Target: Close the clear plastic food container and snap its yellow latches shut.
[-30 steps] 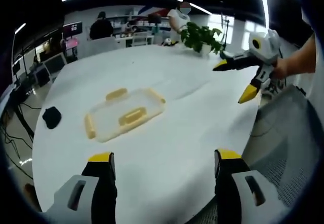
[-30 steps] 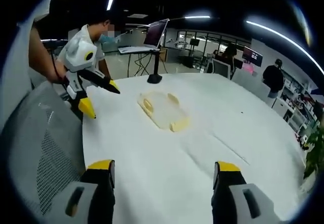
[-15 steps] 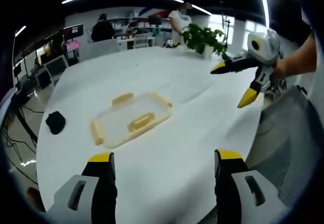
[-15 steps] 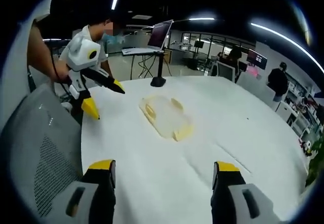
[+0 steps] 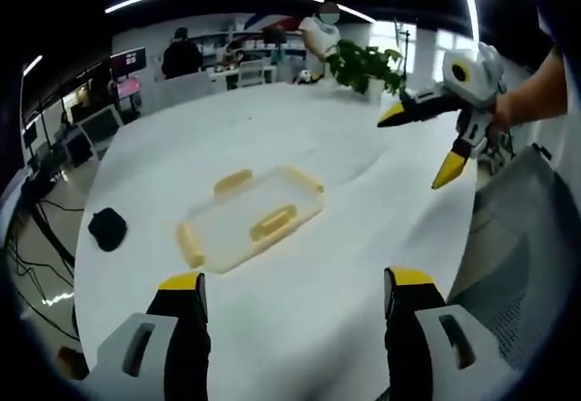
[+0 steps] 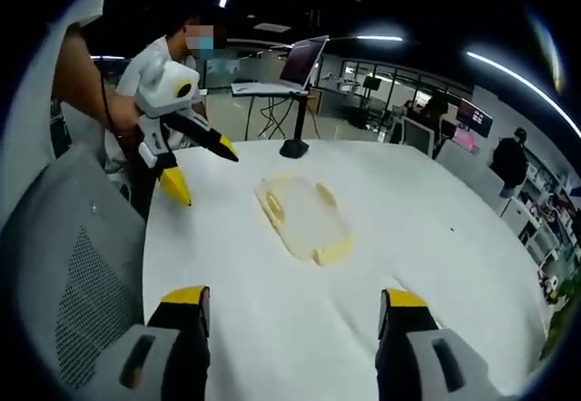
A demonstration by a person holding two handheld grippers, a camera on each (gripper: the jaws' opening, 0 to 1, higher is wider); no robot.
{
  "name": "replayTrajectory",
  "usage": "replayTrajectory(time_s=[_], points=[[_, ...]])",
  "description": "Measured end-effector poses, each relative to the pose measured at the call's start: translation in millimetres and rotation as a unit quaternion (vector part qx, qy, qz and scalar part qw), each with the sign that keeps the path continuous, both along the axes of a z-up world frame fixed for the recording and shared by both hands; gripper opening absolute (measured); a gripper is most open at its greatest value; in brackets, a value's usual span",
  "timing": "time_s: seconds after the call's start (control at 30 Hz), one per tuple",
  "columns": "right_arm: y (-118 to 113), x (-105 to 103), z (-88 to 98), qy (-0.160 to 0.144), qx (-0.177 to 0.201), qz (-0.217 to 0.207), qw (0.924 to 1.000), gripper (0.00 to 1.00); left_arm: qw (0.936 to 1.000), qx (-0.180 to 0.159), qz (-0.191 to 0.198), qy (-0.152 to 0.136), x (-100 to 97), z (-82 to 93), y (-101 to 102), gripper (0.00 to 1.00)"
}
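Left gripper: jaws spread, empty, off the table. Right gripper: likewise. Container, 11 o'clock, mid-table, lid apparently on; yellow latches judged unsnapped. Plant, 1 o'clock, far edge.

Left gripper view: container on table near centre. Dark object on table at 9 o'clock of container. Plant at 1 o'clock, far edge. Right gripper at 3 o'clock, above table, apart from container.
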State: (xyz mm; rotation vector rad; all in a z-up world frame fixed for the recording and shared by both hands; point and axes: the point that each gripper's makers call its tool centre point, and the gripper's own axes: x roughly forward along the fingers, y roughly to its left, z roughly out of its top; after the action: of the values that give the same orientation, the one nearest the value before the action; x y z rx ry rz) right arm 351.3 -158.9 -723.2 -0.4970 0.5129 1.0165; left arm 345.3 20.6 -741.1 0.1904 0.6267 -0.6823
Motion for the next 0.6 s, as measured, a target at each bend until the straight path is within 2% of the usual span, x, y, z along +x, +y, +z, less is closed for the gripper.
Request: replayTrajectory(time_s=[0.6], points=[[20,15,-11.9,0.011,-0.018,0.022,0.9996,0.71,0.9993,0.026,-0.025,0.011,16.2,-12.0,22,0.75]])
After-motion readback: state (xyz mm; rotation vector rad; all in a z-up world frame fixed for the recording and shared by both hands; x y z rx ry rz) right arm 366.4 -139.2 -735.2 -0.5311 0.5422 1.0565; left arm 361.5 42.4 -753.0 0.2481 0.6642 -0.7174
